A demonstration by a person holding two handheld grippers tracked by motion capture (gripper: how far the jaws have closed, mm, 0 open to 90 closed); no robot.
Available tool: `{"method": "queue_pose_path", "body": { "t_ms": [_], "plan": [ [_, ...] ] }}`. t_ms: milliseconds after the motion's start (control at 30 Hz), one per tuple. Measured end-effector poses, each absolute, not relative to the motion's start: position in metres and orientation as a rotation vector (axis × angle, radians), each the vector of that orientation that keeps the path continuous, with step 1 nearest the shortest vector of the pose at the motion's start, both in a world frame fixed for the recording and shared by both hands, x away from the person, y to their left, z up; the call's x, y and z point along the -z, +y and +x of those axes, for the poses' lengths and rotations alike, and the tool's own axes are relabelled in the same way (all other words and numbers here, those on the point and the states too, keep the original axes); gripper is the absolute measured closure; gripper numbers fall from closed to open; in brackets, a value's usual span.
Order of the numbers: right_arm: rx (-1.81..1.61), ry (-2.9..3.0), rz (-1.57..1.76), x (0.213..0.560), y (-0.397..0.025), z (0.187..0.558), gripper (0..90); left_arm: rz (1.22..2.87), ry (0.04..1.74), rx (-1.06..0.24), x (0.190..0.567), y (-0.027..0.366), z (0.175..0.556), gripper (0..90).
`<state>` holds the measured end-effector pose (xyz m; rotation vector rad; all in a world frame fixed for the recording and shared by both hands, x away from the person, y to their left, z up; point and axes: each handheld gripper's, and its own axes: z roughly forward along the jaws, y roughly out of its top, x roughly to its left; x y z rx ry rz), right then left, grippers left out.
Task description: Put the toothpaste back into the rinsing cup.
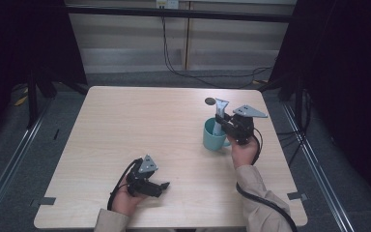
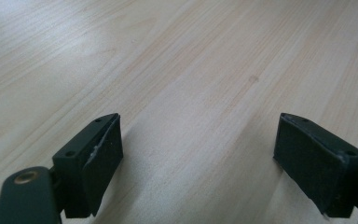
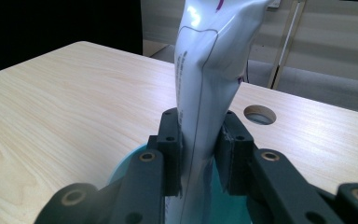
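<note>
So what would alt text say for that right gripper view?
The right gripper pinches a white squeezy tube upright between its two black fingers, the tube's lower end inside a teal mug. Behind lies a light wooden table with a round hole.

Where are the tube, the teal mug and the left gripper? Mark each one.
tube (image 3: pixel 209 79): right gripper view, on its white body above the closed jaws.
teal mug (image 1: pixel 211 140): high view, on its outer wall.
left gripper (image 2: pixel 198 163): left gripper view, midway between its open fingertips.
</note>
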<state>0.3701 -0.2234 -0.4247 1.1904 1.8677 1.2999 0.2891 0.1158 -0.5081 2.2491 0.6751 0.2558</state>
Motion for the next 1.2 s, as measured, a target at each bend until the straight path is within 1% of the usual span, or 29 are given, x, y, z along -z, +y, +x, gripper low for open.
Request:
{"method": "queue_pose_path", "body": {
  "t_ms": [667,1100,1200],
  "plan": [
    [-1.295,1.876,1.216,0.427,-0.233,0.371,71.3,2.246,0.678,-0.254,0.508,0.116,0.289,15.5],
    [-1.286,1.860,1.254,0.429,-0.242,0.370,68.9,2.246,0.678,-0.257,0.508,0.116,0.289,15.5],
    [-1.286,1.856,1.267,0.429,-0.243,0.370,67.2,2.246,0.679,-0.256,0.508,0.116,0.289,15.5]
  ]
}}
